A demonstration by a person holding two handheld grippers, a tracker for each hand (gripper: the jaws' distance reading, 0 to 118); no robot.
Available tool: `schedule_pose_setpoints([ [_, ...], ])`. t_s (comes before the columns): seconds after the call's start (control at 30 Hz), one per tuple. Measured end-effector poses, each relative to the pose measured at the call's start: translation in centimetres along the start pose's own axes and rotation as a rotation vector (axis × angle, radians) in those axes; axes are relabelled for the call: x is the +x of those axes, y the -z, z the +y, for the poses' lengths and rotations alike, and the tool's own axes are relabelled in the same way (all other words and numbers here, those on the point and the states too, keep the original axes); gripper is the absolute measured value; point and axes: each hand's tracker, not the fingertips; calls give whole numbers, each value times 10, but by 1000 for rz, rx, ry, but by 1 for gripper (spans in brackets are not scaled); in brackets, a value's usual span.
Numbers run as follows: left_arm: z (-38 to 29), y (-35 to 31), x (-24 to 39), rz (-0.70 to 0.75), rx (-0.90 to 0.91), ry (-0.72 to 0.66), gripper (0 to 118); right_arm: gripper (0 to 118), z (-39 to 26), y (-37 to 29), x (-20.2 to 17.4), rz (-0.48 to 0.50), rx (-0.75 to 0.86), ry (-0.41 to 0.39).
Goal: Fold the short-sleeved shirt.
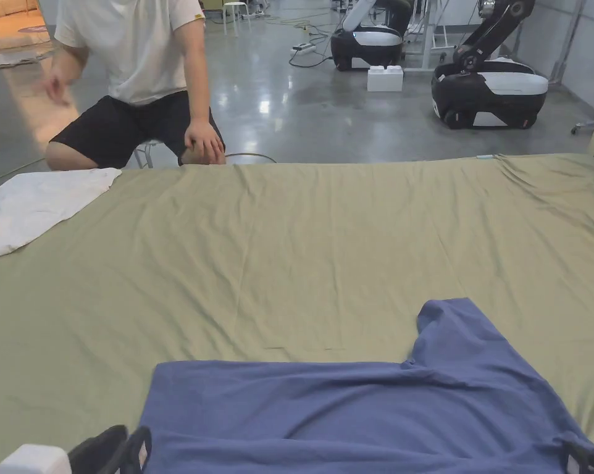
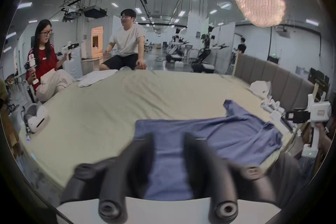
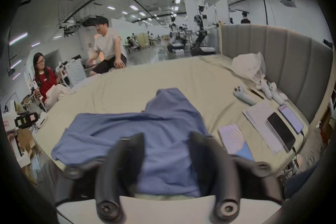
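Observation:
A blue short-sleeved shirt (image 1: 363,407) lies spread along the near edge of the olive-covered bed (image 1: 302,247), one sleeve (image 1: 456,333) pointing away from me. My left gripper (image 2: 168,138) hovers open over the shirt's (image 2: 209,135) left end, nothing between its jaws; its black tips (image 1: 113,447) peek in at the head view's bottom left. My right gripper (image 3: 166,137) stands open above the shirt's (image 3: 145,128) right part near the sleeve, also holding nothing; a corner of it (image 1: 589,460) appears at the head view's bottom right.
A white garment (image 1: 36,207) lies at the bed's far left corner. A person (image 1: 135,80) sits beyond the far edge; another in red (image 2: 42,62) sits to the left. Phones, a tablet and papers (image 3: 272,128) lie on the bed's right side beside a padded headboard (image 3: 281,57).

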Motion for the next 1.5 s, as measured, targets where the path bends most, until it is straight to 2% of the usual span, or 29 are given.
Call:
schedule_pose_setpoints([
  [0.03,1,6,3,21,1,-4,7,0,1,4,-3,4,-7,-4],
  [0.07,2,12,3,17,4,-6,0,0,-1,11,-3,4,-8,-7],
  [0.17,9,38,-2,-35,-54,-54,0,0,-1,22,-7,23,-34,-5],
  [0.33,22,113,-29,8,-125,-76,0,0,-4,32,-6,48,-49,-2],
  [0.37,25,133,-38,17,-168,-102,12,0,-5,33,-5,47,-52,0],
  [0.43,27,186,-59,52,-284,-171,49,0,-7,37,1,48,-75,16],
  [0.47,26,209,-68,67,-340,-184,54,0,-8,38,4,46,-86,29],
  [0.5,23,231,-75,94,-382,-177,54,0,-9,39,8,44,-98,42],
  [0.53,21,250,-82,120,-391,-186,62,0,-12,39,12,39,-108,52],
  [0.63,13,292,-92,151,-457,-199,63,0,-17,38,23,8,-144,63],
  [0.7,4,310,-91,174,-521,-181,57,0,-20,37,30,-20,-167,58],
  [0.77,-5,320,-88,214,-543,-145,31,0,-21,35,38,-37,-186,57],
  [0.8,-5,318,-83,202,-523,-141,23,0,-21,35,41,-47,-191,57],
  [0.87,-2,319,-73,135,-529,-122,1,0,-16,40,47,-49,-201,64],
  [0.93,-4,322,-59,182,-567,15,0,0,-4,58,54,-41,-206,73],
  [1.0,-7,329,-56,186,-597,45,0,1,20,91,59,-41,-219,66],
  [1.03,-6,331,-56,186,-597,24,0,9,33,111,62,-29,-244,66],
  [1.1,-2,327,-50,187,-613,18,0,69,56,157,66,-23,-318,67],
  [1.13,-1,327,-50,185,-621,17,0,83,60,186,78,-30,-332,67],
  [1.2,-1,323,-49,182,-627,3,0,81,71,236,85,-63,-425,80],
  [1.27,-4,321,-47,180,-623,-5,0,79,69,281,97,-114,-509,44],
  [1.3,-5,319,-47,177,-620,-13,0,73,67,299,101,-157,-564,20],
  [1.33,-3,318,-50,174,-616,-19,0,57,63,314,105,-196,-616,-8],
  [1.37,-4,317,-50,169,-613,-22,0,52,59,321,108,-212,-649,-36],
  [1.43,-6,314,-51,160,-605,-37,0,17,61,311,105,-183,-619,-26],
  [1.47,-4,316,-54,159,-603,-39,0,6,65,307,101,-177,-613,-52],
  [1.5,-4,315,-54,158,-602,-41,0,6,67,304,100,-155,-609,-116],
])
